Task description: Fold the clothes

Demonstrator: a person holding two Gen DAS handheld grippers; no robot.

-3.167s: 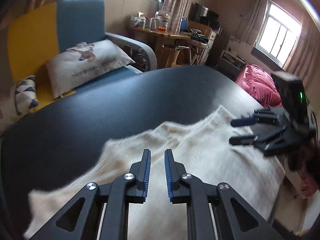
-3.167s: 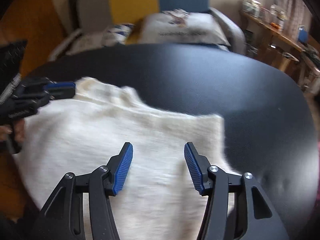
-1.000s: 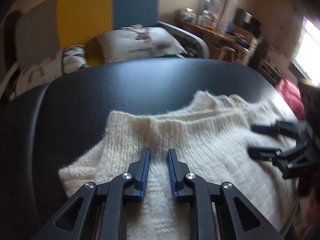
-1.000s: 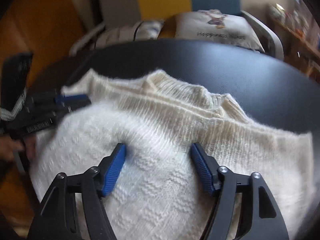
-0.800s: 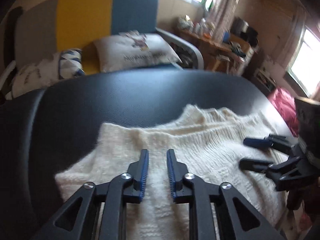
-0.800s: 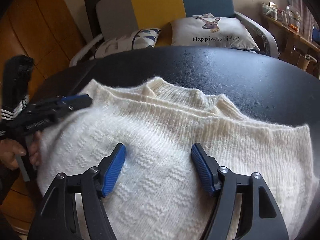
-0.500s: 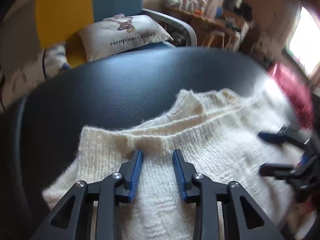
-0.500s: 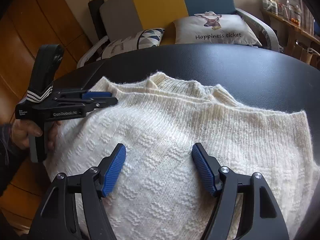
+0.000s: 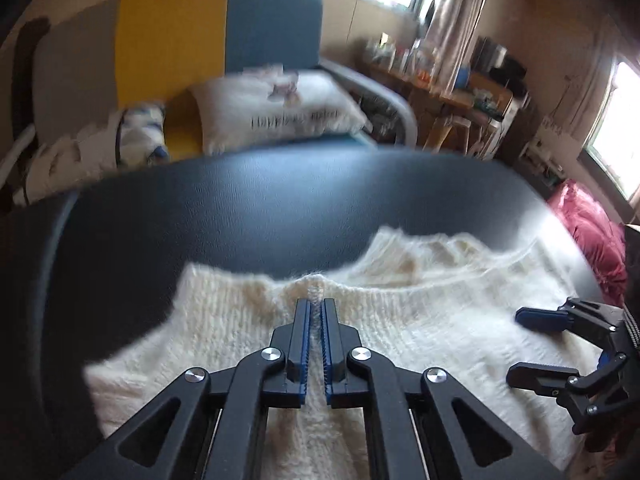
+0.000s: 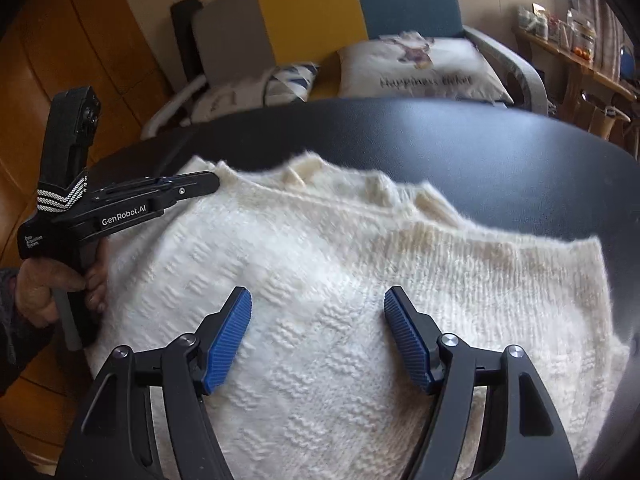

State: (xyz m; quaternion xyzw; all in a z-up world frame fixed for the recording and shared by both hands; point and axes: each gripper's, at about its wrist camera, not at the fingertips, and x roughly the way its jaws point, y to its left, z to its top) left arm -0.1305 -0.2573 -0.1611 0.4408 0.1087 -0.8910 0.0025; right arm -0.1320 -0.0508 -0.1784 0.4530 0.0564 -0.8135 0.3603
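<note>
Left wrist cam: left gripper (image 9: 318,312) is pinching the far edge of the cream sweater (image 9: 400,320), knit caught btwn nearly closed pads.
Sweater is lying flat on the black table (image 9: 240,216), near side. Right gripper (image 10: 318,308) is hovering over the sweater's middle w/ fingers spread wide, gripping nothing. A hand (image 10: 36,284) is holding the left gripper's handle.

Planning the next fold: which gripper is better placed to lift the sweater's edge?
Left. The left gripper is already shut on the cream sweater at its far edge. The right gripper is open over mid-fabric.
</note>
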